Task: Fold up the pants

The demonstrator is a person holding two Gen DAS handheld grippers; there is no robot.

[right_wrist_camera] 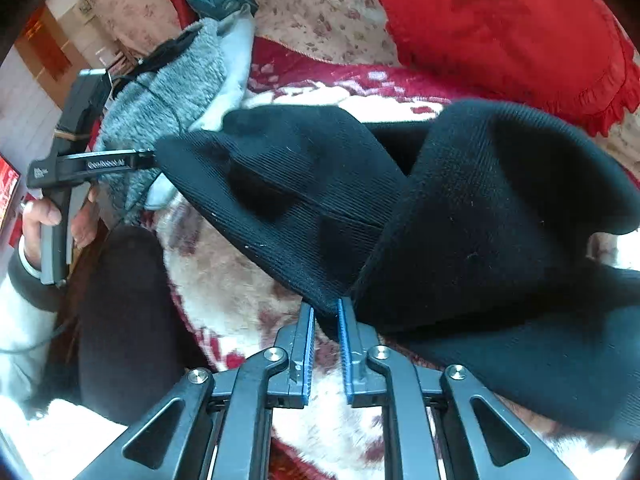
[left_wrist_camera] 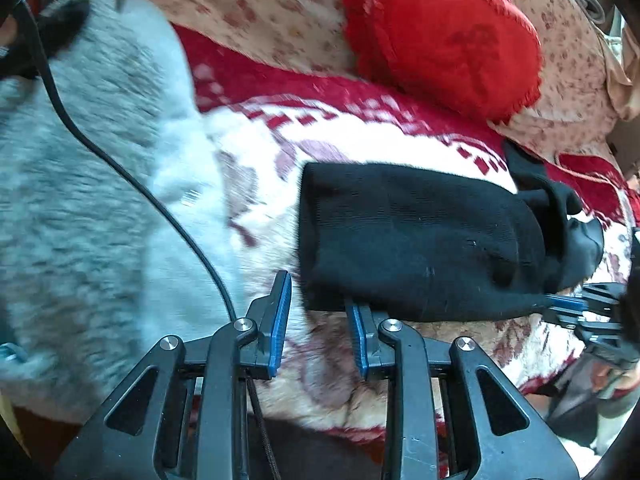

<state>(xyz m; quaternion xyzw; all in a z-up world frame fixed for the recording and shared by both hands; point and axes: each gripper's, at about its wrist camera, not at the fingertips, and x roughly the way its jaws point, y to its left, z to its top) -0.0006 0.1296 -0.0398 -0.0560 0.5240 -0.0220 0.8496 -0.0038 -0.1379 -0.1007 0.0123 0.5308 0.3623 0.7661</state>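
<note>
Now, on the left lies a fluffy grey garment (left_wrist_camera: 80,168), pushed aside so it stays out of your way. Your left tongs (left_wrist_camera: 318,320) stand partly apart with nothing between them, just beside the near edge of the black pants (left_wrist_camera: 420,236). The pants lie bunched on the red and white blanket (left_wrist_camera: 360,136) of the bed, so you can flatten them. Your right tongs (right_wrist_camera: 325,340) are narrow and pinch an edge of the pants, likely to pull a fold over. A red pillow (left_wrist_camera: 444,36) sits behind.
</note>
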